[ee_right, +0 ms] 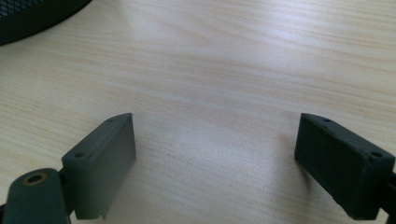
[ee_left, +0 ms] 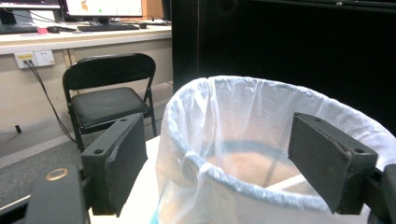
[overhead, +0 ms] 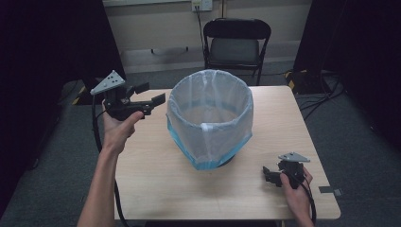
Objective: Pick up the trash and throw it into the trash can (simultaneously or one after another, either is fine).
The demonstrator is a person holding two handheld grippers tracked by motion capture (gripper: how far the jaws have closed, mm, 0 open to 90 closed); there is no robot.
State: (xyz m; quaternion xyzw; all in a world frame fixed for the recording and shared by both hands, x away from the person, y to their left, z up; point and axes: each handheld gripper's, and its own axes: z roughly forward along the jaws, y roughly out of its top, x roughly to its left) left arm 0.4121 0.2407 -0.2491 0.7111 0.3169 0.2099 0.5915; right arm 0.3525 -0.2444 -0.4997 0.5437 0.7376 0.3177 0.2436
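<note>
A round bin lined with a white plastic bag [overhead: 208, 127] stands in the middle of the light wooden table [overhead: 156, 184]; a blue edge of the bag shows low on its side. My left gripper [overhead: 152, 93] is held up in the air just left of the bin's rim, jaws open and empty. In the left gripper view the bag's rim [ee_left: 224, 116] lies between and beyond the open jaws of my left gripper [ee_left: 217, 135]. My right gripper [overhead: 267, 176] rests low at the table's front right, open over bare wood [ee_right: 224, 56], with the bin's dark mesh base [ee_right: 32, 18] off to one side.
A black folding chair [overhead: 236, 42] stands behind the table's far edge. Cables [overhead: 321, 97] trail on the floor to the right. A wall socket [ee_left: 35, 58] and a desk with screens lie beyond the chair [ee_left: 109, 102]. Dark curtains flank both sides.
</note>
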